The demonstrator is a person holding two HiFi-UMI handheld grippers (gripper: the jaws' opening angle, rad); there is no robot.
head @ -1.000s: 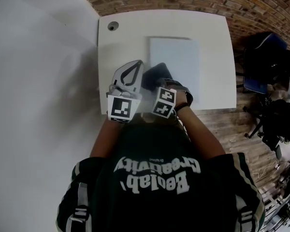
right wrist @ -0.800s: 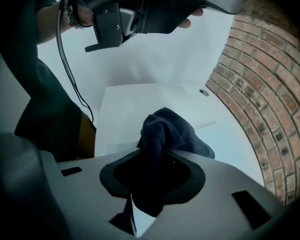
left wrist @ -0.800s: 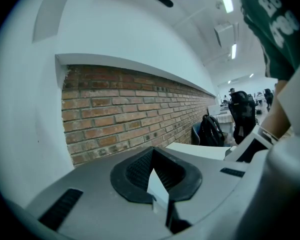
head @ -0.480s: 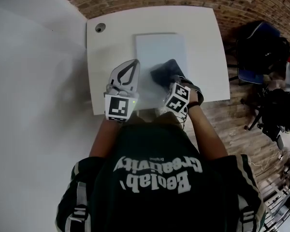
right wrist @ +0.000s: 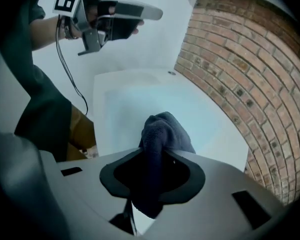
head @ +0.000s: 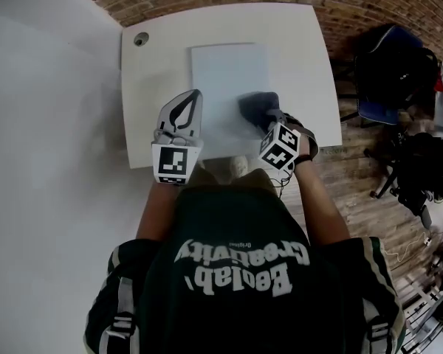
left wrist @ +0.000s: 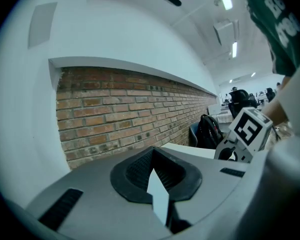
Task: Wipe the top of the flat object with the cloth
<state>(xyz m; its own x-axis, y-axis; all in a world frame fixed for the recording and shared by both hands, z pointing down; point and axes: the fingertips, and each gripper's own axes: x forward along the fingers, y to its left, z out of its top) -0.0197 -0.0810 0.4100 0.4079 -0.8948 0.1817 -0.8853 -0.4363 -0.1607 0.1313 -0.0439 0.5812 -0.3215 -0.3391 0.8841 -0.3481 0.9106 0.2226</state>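
Grey cloth (head: pixel 255 106) now rightward on flat object (head: pixel 221 72)

Cloth (right wrist: pixel 162 134), lower centre: dark blue-grey napped fabric, soft, matt. Flat object (head: pixel 229 72): pale, smooth, matt sheet. Table (head: pixel 151 87): white, smooth, matt. Left gripper (left wrist: pixel 155 173): matt grey plastic shell, black ribbed pads (left wrist: pixel 140 168). Brick wall (left wrist: pixel 115 109): rough red brick. Floor (head: pixel 351 186): wood planks
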